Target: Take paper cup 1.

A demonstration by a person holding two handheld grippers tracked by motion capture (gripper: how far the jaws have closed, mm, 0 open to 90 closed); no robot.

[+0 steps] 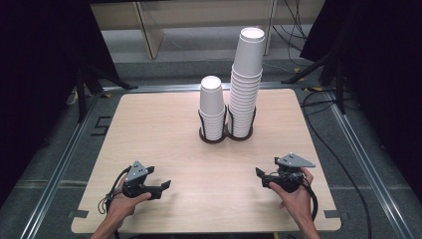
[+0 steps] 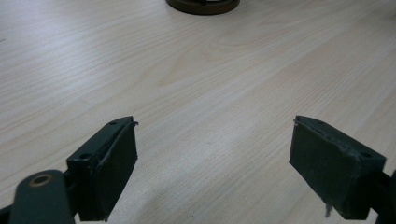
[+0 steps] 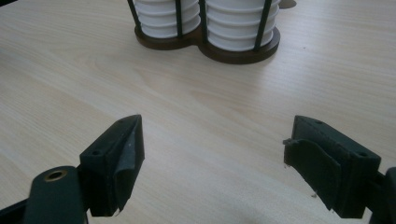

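Two stacks of white paper cups stand upside down in a dark double holder (image 1: 225, 138) at the table's far middle: a short stack (image 1: 212, 107) on the left and a tall stack (image 1: 245, 84) on the right. My left gripper (image 1: 160, 180) rests near the front left, open, with bare wood between its jaws (image 2: 215, 122). At the front right, my right gripper (image 1: 262, 178) is open too and holds nothing (image 3: 217, 120). It faces the short stack (image 3: 166, 16), the tall stack (image 3: 238, 21) and the holder's base (image 3: 233, 53). The left gripper view catches the base's rim (image 2: 203, 5).
The light wooden table (image 1: 164, 124) has rounded corners and sits in a metal frame. Black stands and cables (image 1: 338, 149) lie on the floor to both sides. A pale shelf unit (image 1: 149, 30) stands behind the table.
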